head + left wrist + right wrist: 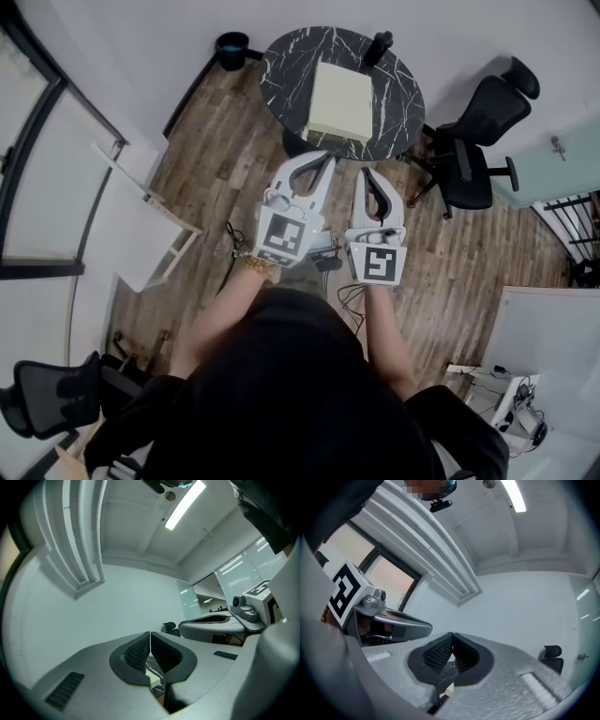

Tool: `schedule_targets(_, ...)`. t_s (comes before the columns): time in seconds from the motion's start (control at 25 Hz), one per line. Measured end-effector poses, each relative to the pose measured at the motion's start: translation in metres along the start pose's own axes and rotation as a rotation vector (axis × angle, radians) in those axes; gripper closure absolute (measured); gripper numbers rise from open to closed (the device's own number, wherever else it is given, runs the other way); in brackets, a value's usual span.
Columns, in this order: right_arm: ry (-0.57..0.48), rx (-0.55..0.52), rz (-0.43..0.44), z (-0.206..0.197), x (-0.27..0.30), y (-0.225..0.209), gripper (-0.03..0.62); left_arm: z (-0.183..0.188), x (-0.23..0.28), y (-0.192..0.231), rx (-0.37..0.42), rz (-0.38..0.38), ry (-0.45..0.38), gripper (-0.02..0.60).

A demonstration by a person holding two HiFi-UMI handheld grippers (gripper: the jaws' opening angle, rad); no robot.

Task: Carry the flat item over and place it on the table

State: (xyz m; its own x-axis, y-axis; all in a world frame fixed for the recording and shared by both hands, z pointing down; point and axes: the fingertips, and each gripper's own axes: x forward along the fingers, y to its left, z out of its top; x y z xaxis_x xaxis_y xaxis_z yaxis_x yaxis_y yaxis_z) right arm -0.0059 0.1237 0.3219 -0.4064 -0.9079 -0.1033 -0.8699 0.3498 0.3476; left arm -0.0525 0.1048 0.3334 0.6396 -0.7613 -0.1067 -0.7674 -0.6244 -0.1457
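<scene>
Flat item [339,101] already lies on the round marble table [286,58], close to its near rim; left tool [317,164] and right tool [368,178] are both closed and empty, short of it, so I'd confirm it's fully supported, then back away without clipping it.

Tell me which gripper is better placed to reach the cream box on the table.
Left, marginally: the left gripper sits nearer the cream box; the right gripper trails slightly. Both are shut.

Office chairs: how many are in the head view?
2. One black chair stands beside the round table, at its right; a second chair is at the lower left edge, partly cut off. Others may be hidden.
</scene>
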Motion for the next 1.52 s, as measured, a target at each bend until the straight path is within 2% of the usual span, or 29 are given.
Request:
schedule_targets(0.24, -0.006, 0.006, -0.007, -0.002, 0.003, -0.002, 0.597, -0.003, -0.005, 0.003, 0.010, 0.019, 0.011, 0.575)
schedule_targets(0.56, -0.015, 0.000, 0.025, -0.006, 0.013, 0.005, 0.597, -0.008, -0.005, 0.017, 0.015, 0.046, 0.020, 0.575)
schedule_targets(1.52, -0.027, -0.008, 0.031, -0.005, 0.039, 0.003, 0.597, -0.012, 0.007, 0.040, 0.018, 0.054, 0.018, 0.575)
